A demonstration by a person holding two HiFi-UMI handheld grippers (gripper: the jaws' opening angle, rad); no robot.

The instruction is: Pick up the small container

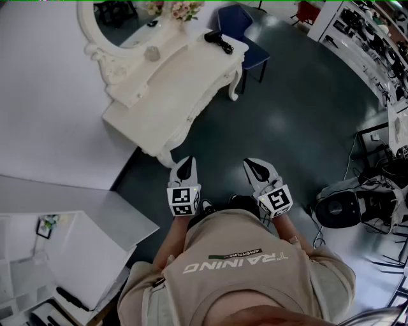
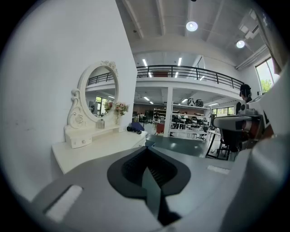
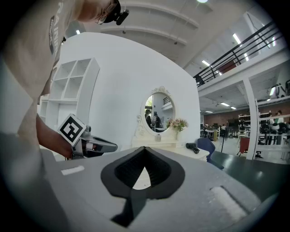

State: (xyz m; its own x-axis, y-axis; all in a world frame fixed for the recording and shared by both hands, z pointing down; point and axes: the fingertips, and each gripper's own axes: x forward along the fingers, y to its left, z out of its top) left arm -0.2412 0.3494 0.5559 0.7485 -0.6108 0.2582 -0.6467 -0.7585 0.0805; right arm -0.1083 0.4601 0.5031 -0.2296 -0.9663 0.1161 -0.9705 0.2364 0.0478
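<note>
The small container [image 1: 152, 53] is a little pale jar on the raised shelf of a white dressing table [image 1: 182, 89], just below its oval mirror [image 1: 121, 22]. It also shows as a small jar [image 2: 101, 123] in the left gripper view and as a small jar [image 3: 158, 137] in the right gripper view. My left gripper [image 1: 185, 160] and right gripper [image 1: 253, 163] hang side by side over the dark floor, well short of the table. Both are shut with nothing held, as seen at the left gripper [image 2: 146, 148] and the right gripper [image 3: 144, 148].
Pink flowers [image 1: 183, 9] and a black hair dryer [image 1: 218, 41] sit on the table, with a blue chair [image 1: 245, 32] behind it. A white shelf unit [image 1: 70, 255] stands at lower left. A black office chair and cables [image 1: 347, 207] crowd the right.
</note>
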